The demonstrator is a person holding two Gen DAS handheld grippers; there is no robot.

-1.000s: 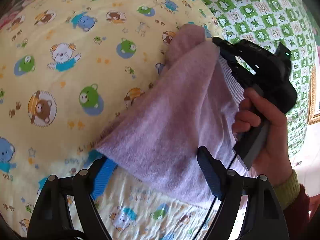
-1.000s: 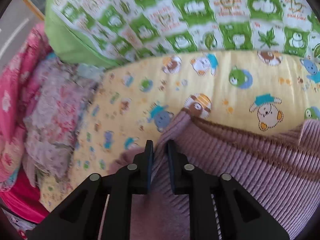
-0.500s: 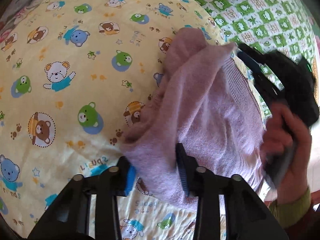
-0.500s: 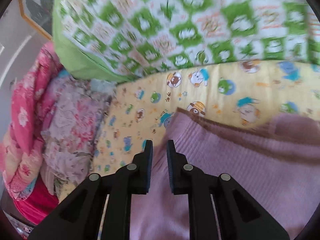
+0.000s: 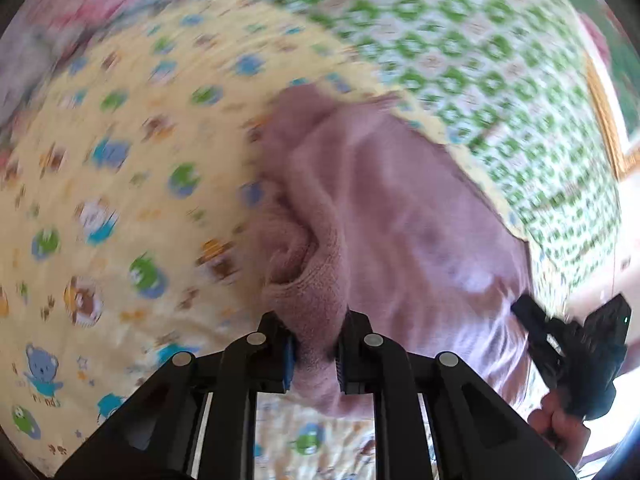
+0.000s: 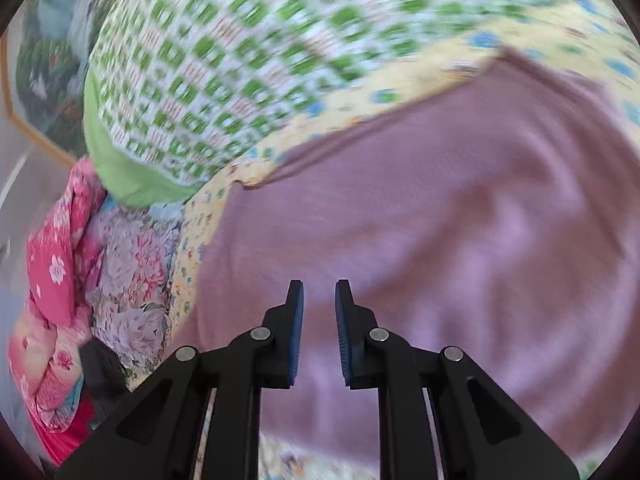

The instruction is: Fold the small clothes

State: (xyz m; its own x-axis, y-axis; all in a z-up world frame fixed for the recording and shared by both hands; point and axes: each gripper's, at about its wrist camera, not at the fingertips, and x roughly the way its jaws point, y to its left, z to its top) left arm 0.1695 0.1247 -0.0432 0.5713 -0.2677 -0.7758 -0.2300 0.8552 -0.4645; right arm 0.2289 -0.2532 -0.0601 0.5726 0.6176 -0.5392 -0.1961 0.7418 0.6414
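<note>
Left wrist view first: the left claw (image 5: 314, 346) has just been closing, and now it pinches a bunched fold of the mauve knit sweater (image 5: 400, 216), the fuzzy fabric squeezed between the two blue pads. The garment lies draped over the yellow bear-print sheet (image 5: 120, 200) on the bed, rising up toward the camera at the pinch. Behind it sits the green-and-white checked quilt (image 5: 460, 52). Down at the lower right edge, a hand (image 5: 560, 424) grips the black body of the right claw (image 5: 524, 312), its tips at the sweater's edge. Everything here is smeared with motion blur.

Over to the right wrist view: the right claw (image 6: 319, 300) shows its fingers nearly together, a narrow gap between the tips. The sweater (image 6: 440, 220) fills the frame beyond and below them; whether the pads actually hold fabric cannot be told from here. The checked quilt (image 6: 240, 40) bulges at the top, with a strip of bear-print sheet (image 6: 400, 80) between it and the sweater. On the left, pink floral bedding (image 6: 60, 264) lies piled beside a lilac floral cloth (image 6: 132, 280).
</note>
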